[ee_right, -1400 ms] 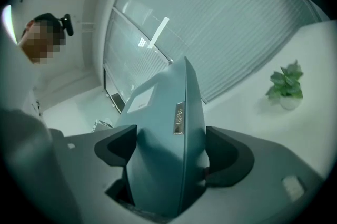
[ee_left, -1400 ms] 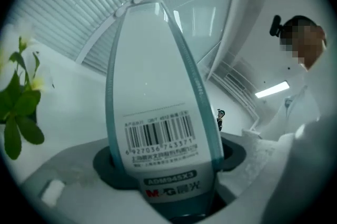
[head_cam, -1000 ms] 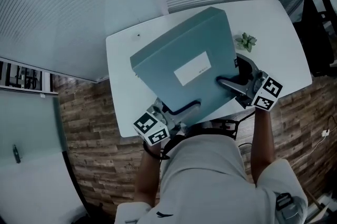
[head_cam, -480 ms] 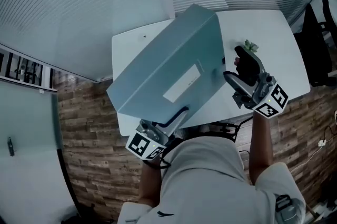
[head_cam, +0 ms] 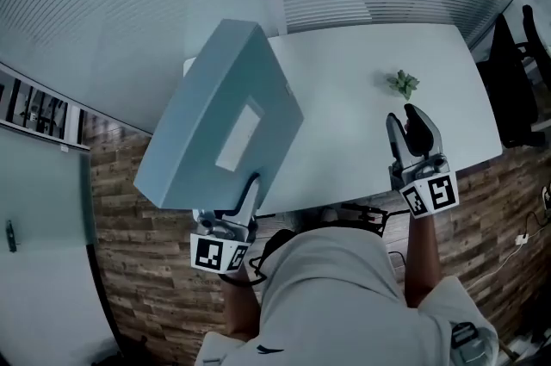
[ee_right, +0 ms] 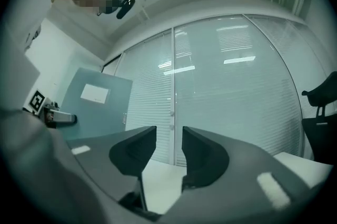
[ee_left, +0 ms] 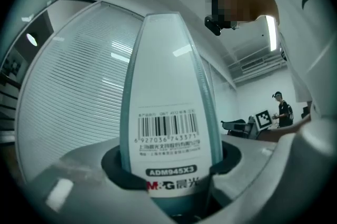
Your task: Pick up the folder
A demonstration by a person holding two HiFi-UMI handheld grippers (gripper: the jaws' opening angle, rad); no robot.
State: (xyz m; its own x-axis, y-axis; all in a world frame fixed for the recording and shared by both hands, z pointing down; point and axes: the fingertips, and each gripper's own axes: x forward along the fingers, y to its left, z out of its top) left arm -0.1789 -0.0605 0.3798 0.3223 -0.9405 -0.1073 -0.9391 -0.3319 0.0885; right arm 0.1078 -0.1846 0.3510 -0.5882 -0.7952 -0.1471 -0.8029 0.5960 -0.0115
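One finger of the left gripper point(head_cam: 244, 197) hides beneath the tilted folder point(head_cam: 200, 140).

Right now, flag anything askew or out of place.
The folder hangs tilted past the table's left edge, gripped at one end only by the left claw, whose jaws have just been closing on it. Nothing else looks odd.

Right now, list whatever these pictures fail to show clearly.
- The folder: its contents, in every view, because its own covers enclose them.
- The label on its cover: too small to read in the head view.
- The table: its left end is hidden behind the raised folder in the head view.
- The plant: too small in the head view to tell whether it has a pot.
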